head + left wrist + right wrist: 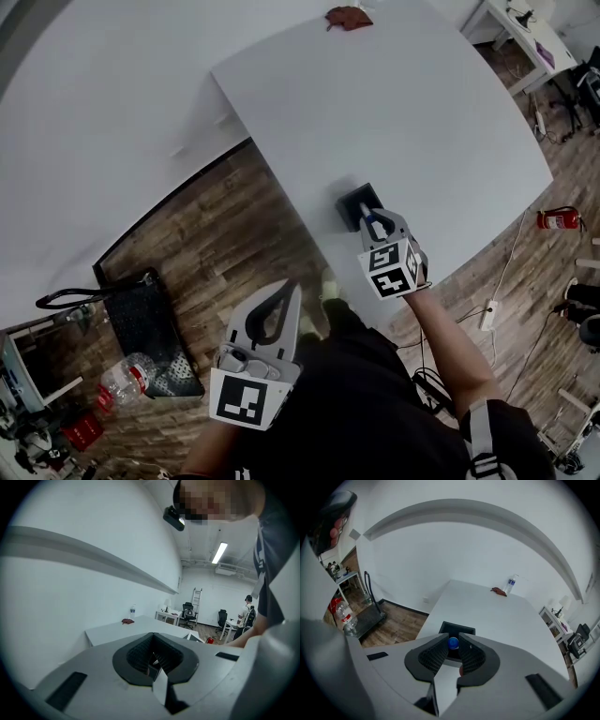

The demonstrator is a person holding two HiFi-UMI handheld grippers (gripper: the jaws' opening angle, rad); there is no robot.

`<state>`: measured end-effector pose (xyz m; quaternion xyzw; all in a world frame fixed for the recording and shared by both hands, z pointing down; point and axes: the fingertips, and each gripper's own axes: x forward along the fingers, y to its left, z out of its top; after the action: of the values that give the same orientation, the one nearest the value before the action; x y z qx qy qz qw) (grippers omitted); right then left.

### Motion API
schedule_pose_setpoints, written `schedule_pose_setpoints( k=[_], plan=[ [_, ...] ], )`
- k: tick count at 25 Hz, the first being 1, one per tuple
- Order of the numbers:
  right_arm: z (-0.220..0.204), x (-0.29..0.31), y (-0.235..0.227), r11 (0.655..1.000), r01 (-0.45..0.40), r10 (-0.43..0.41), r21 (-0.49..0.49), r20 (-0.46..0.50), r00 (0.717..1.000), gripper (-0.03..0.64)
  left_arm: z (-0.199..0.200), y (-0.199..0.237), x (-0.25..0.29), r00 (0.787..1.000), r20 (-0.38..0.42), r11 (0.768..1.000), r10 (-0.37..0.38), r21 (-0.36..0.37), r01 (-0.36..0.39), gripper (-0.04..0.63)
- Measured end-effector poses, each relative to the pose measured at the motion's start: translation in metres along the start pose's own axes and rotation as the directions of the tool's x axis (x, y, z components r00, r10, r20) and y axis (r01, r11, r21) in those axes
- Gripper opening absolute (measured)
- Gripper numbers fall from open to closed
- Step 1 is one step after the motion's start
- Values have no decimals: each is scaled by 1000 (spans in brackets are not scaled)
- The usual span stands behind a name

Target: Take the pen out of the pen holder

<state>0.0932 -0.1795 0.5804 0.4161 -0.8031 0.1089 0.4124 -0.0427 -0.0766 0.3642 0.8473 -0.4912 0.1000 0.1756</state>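
A black square pen holder (352,201) (457,628) stands near the front edge of the white table (412,103). My right gripper (375,224) (453,639) hangs just above it, shut on the blue-topped pen (368,216) (453,642), whose lower end still points into the holder. The pen's blue end shows between the ribbed pads. My left gripper (288,287) (152,637) is held low beside the person's body, off the table, its jaws shut with nothing between them.
A reddish-brown object (349,17) and a water bottle (512,583) lie at the table's far end. On the wooden floor at left are a black bag (141,319) and a plastic bottle (127,375). A fire extinguisher (560,219) lies at right.
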Motion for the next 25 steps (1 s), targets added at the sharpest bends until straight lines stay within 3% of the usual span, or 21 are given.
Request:
schedule_pose_setpoints(
  k=[11,25],
  plan=[
    [39,-55,0,999,34,-37,25,91,995,71,11,-10,-15,997,67,999,-42,32,40,6],
    [69,-150,4,991,114,-126,66,217,968,71,20,-44,-32,976,131,982,-174,95,162,5]
  ],
)
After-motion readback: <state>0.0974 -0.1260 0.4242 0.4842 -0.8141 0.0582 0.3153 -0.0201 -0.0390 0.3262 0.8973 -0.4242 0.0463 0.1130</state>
